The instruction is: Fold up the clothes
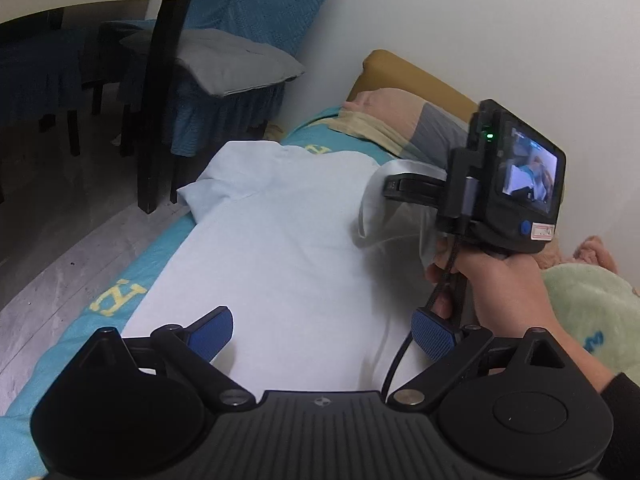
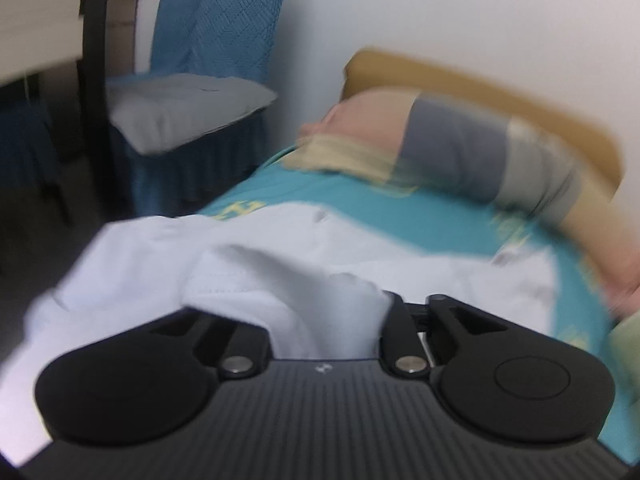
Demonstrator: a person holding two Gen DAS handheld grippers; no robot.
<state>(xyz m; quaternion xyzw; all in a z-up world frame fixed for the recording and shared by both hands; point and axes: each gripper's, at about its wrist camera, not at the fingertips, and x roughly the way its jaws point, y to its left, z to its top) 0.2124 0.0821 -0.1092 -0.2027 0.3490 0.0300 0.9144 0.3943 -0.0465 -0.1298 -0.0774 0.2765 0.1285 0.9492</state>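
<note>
Yellow "H" prints (image 1: 117,294) on teal sheet (image 1: 56,354). Shirt (image 1: 280,248) flat on bed; right tongs (image 1: 394,188) clamp its sleeve (image 2: 320,312). Left tongs (image 1: 322,334) wide, empty. Chair (image 1: 224,60), white wall (image 1: 480,20).

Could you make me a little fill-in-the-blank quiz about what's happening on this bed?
1. The pale blue shirt lies spread on a ____ bedsheet with yellow letters.
2. The left gripper hovers with its jaws ____.
3. The right gripper is pinching a sleeve of the ____.
4. On the blue-covered chair sits a ____ cushion.

Missing words: teal; open; shirt; grey
</note>
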